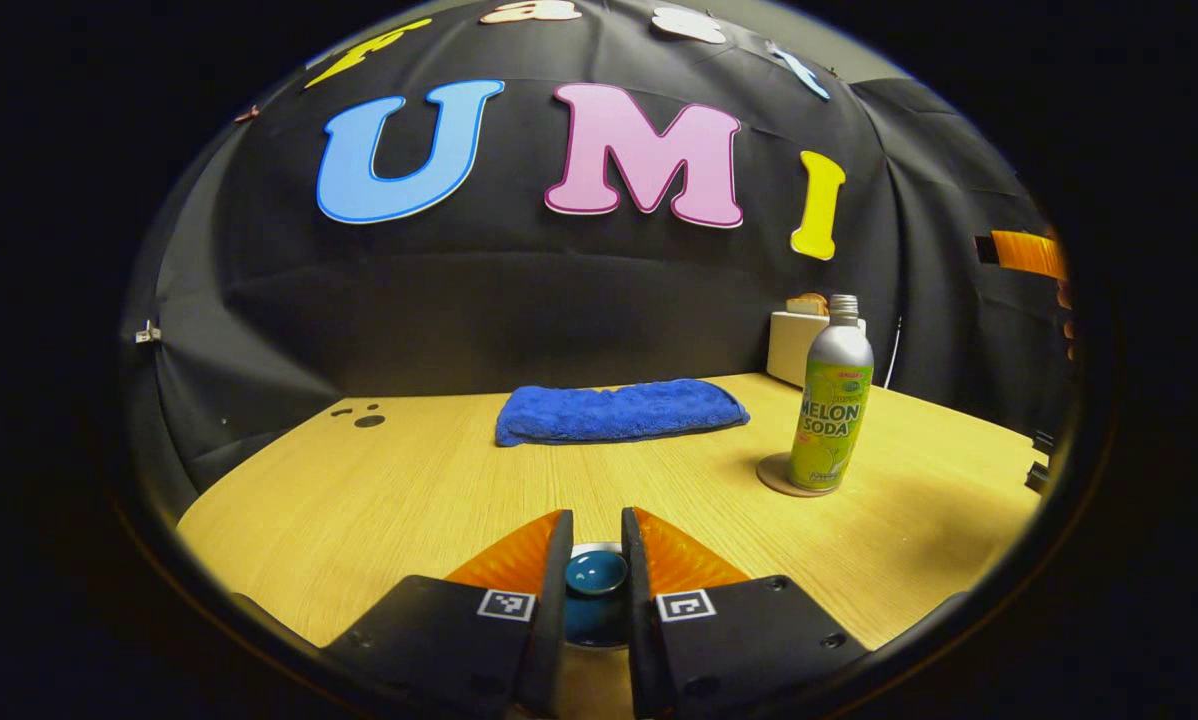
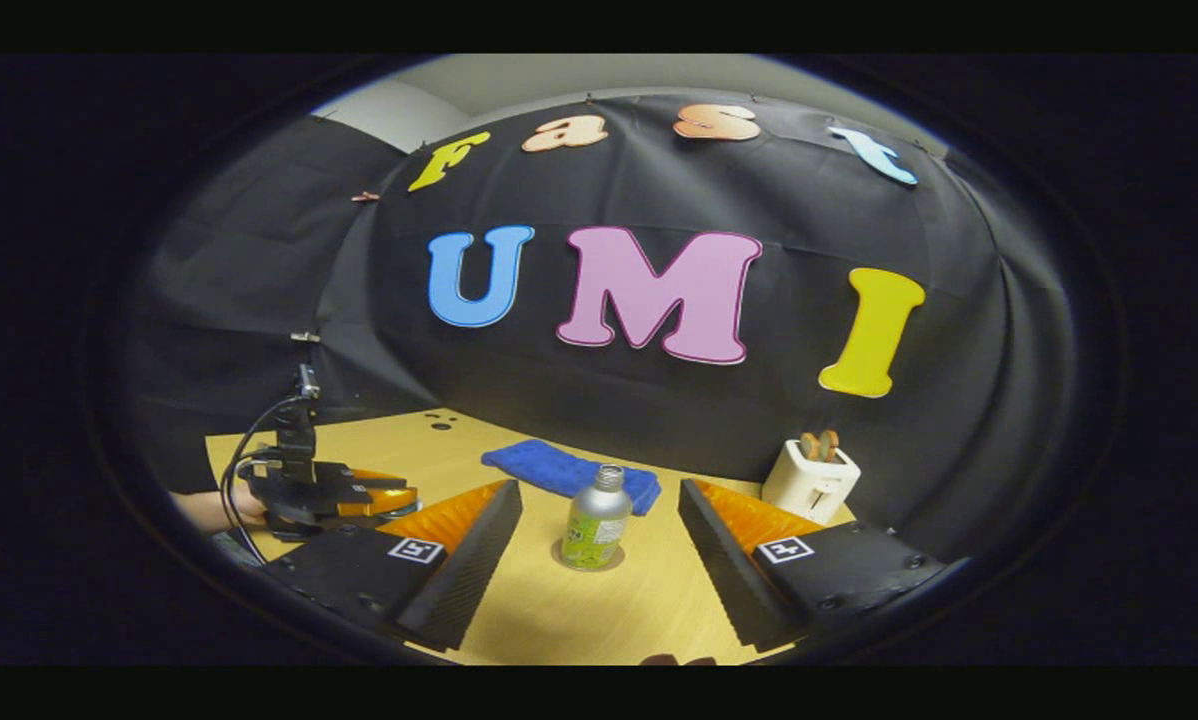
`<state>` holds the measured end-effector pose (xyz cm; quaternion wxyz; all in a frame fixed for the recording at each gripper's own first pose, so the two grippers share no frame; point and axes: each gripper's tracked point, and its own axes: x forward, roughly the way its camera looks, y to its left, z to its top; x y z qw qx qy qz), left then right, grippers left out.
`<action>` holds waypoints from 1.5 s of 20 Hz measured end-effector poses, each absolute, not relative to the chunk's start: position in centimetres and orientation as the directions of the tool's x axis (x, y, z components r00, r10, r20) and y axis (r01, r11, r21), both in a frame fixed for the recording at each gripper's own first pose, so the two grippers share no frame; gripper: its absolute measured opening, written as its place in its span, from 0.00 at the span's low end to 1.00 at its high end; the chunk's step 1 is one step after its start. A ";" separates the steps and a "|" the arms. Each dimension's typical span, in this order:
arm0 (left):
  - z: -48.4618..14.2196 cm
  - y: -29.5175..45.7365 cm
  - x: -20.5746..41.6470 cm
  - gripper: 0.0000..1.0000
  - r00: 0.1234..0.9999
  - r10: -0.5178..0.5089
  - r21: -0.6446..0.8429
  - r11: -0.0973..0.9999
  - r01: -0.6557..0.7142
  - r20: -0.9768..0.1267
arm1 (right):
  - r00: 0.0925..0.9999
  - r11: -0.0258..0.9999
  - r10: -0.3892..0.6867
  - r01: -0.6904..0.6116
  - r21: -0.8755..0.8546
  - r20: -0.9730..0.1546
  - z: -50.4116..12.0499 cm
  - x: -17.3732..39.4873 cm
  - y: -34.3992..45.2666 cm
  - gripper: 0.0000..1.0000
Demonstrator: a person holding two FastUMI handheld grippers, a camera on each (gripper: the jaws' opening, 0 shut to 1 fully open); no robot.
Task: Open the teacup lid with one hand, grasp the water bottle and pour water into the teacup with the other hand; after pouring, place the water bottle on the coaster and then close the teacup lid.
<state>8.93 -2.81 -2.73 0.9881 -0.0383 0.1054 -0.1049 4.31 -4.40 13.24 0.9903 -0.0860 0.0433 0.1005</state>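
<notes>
Your left gripper (image 1: pixel 596 560) sits low over the lid (image 1: pixel 596 575), fingers narrowed onto the knob from both sides. They look in contact, so I'd call it gripping the knob. The cup itself is hidden under the gripper; you only get a sliver of pale rim behind the knob, so I can't tell if the lid is seated or just off.

Your right gripper (image 2: pixel 599 535) is wide open, holding nothing, up off the table (image 2: pixel 519 610).

Bottle (image 2: pixel 596 520) stands upright on the coaster (image 2: pixel 559 555), uncapped as far as I can see. In the right gripper view it's dead centre between the open fingers, straight ahead but still clear of them. In the left gripper view the bottle (image 1: pixel 832 400) is ahead and off to the right, well apart from the lid, with the coaster (image 1: pixel 774 475) showing under its base.

What matters for the next move:
- Bottle's long axis is vertical and your right fingers straddle it horizontally, so alignment is already good.
- Right gripper is the nearer one; the left is tied up on the lid.
- Judgement: drive the right straight forward and close on the body.

Towel (image 2: pixel 559 468) and toaster (image 2: pixel 809 480) sit behind the bottle, out of the approach line.
</notes>
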 end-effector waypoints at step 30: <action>5.3 -1.1 -5.2 0.95 0.997 -0.051 -0.049 0.997 0.054 0.066 | 0.983 0.987 0.134 -0.144 -0.076 -0.129 4.7 0.2 -2.2 0.98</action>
